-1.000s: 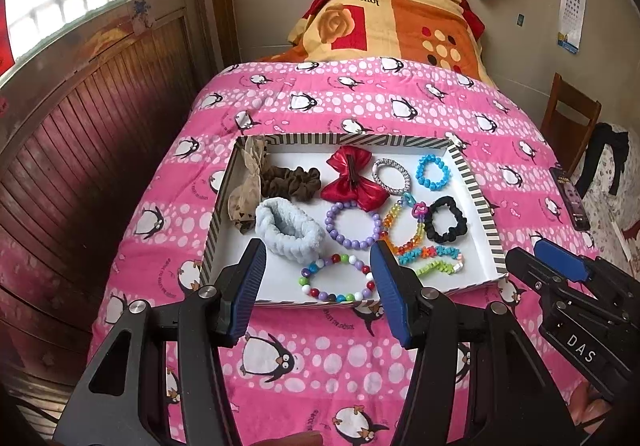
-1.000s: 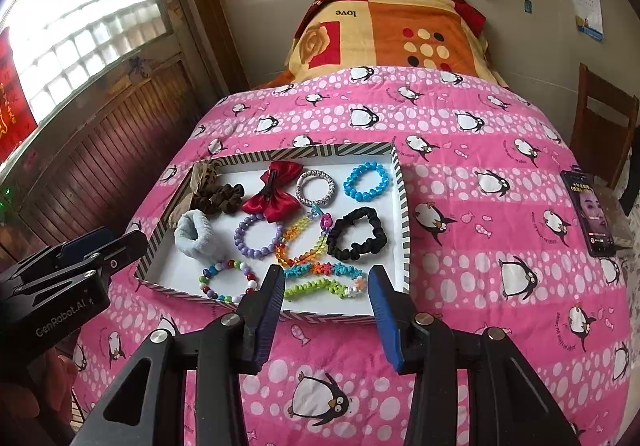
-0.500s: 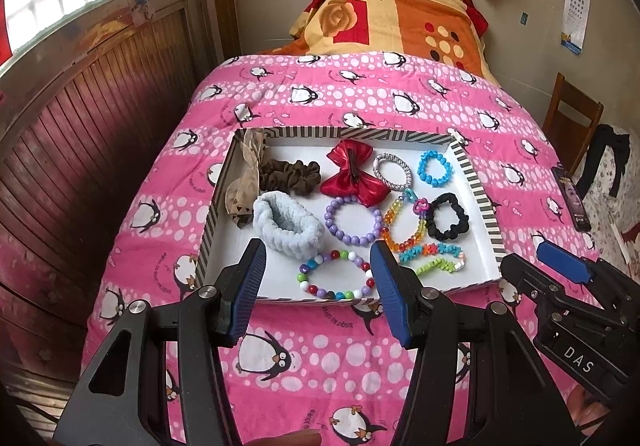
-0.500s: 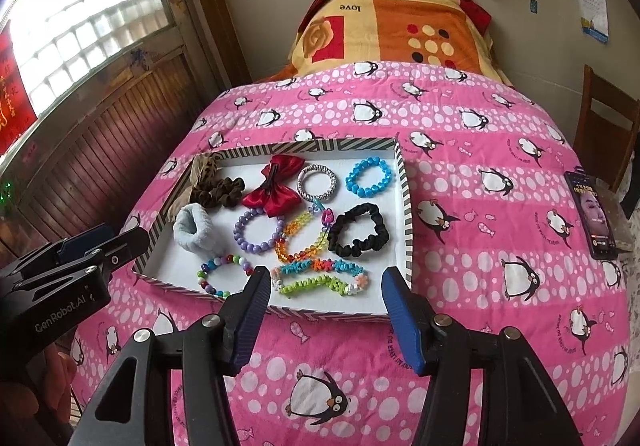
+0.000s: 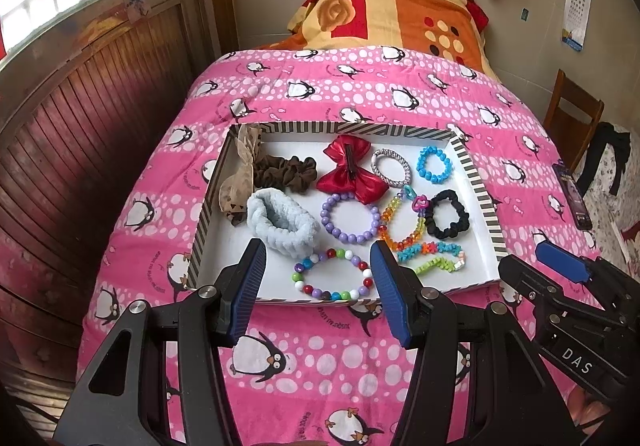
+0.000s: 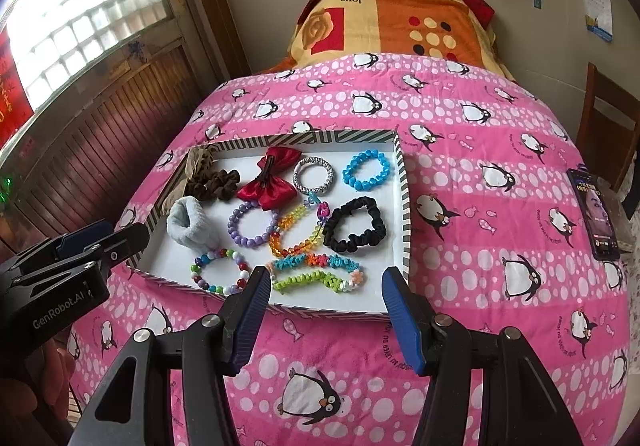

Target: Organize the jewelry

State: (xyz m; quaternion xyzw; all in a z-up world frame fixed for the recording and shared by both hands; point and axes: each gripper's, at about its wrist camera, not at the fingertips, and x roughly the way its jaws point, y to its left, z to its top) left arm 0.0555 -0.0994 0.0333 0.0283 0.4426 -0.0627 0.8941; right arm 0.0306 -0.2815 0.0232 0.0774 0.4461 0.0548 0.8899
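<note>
Both grippers hover over the near edge of the striped tray [image 5: 476,189] on the pink penguin quilt [image 5: 304,362] — left gripper [image 5: 318,274] spread wide above the multicolored bead bracelet [image 5: 334,276], right gripper [image 6: 324,298] likewise gaping, holding nothing, above the green and orange bracelets [image 6: 316,272].

left gripper [image 5: 318,260] and right gripper [image 6: 324,286], both jaws apart

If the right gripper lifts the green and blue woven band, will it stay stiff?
Probably not. The woven band lies in wavy bends, so it likely droops. It looks thin and light. One end rests beside the tray wall, so it may drag.
</note>
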